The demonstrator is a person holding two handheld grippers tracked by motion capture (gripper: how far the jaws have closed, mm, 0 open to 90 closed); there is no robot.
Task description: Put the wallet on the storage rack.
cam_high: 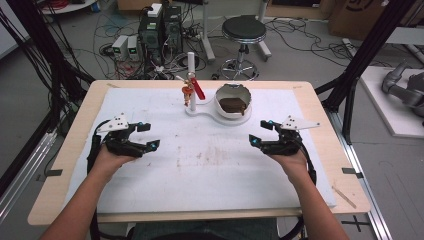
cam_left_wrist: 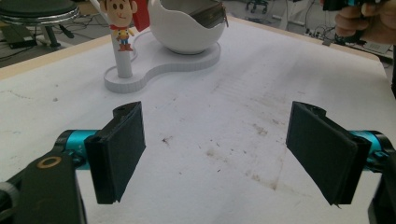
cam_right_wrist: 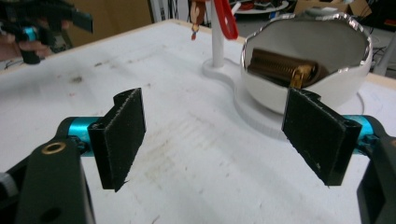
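Observation:
A white stand point(cam_high: 210, 113) sits at the far middle of the white mat point(cam_high: 200, 170). Its thin post point(cam_high: 191, 80) carries a small cowboy figure point(cam_high: 186, 91) and a red strap point(cam_high: 199, 91). Beside the post is a cracked-egg-shaped white bowl point(cam_high: 224, 110) holding a brown and gold pouch point(cam_high: 234, 105). My left gripper point(cam_high: 150, 135) rests open over the mat at the left, nothing between its jaws. My right gripper point(cam_high: 260, 133) is open at the right, also with nothing in it. In the left gripper view the figure point(cam_left_wrist: 121, 18) and bowl point(cam_left_wrist: 187, 35) lie ahead of the left gripper point(cam_left_wrist: 222, 154). In the right gripper view the pouch point(cam_right_wrist: 280, 70) shows inside the bowl point(cam_right_wrist: 261, 95), just beyond the right gripper point(cam_right_wrist: 219, 140).
The mat carries brown stains point(cam_high: 205, 156) at its middle. Wooden table edges point(cam_high: 325, 130) frame it. Beyond the table are a black stool point(cam_high: 243, 30), computer boxes point(cam_high: 160, 30) and cables on the floor. A black frame post point(cam_high: 365, 55) stands at the right.

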